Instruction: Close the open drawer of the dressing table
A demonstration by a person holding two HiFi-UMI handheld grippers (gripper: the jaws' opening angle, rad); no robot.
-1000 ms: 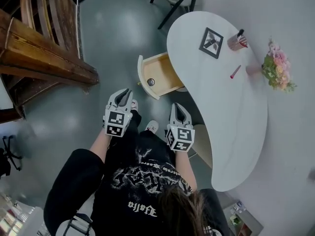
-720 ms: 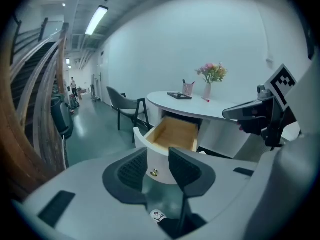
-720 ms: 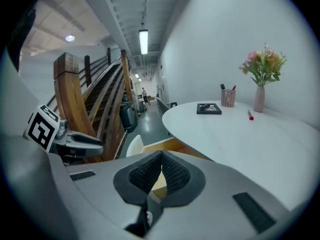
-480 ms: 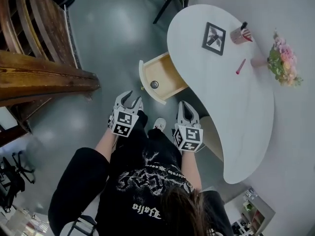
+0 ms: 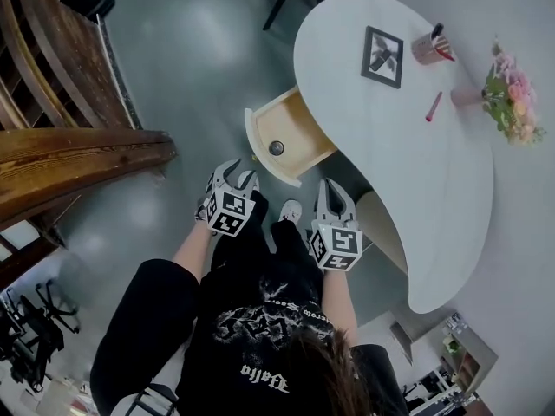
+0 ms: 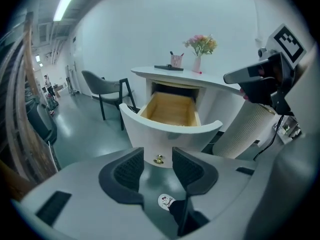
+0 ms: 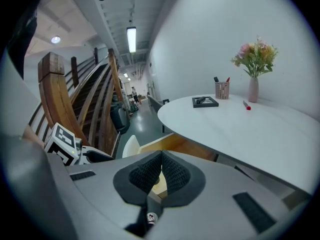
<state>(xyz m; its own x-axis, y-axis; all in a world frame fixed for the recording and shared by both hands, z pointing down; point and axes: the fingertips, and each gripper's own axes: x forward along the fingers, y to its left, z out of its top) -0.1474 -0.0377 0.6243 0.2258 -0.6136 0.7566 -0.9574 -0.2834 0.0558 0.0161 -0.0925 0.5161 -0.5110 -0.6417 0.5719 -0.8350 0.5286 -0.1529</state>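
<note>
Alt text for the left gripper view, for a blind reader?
The left gripper, jaws just opening and empty, points at the knob on the white front of the open drawer. Behind, the dressing table carries flowers; a grey chair stands left.

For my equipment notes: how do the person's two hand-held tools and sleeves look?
The grey left tool and right tool each have dark textured pads and a white cube with black square markers. The person wears a black printed T-shirt with short sleeves. The left tool's jaws have just been opening, empty.
</note>
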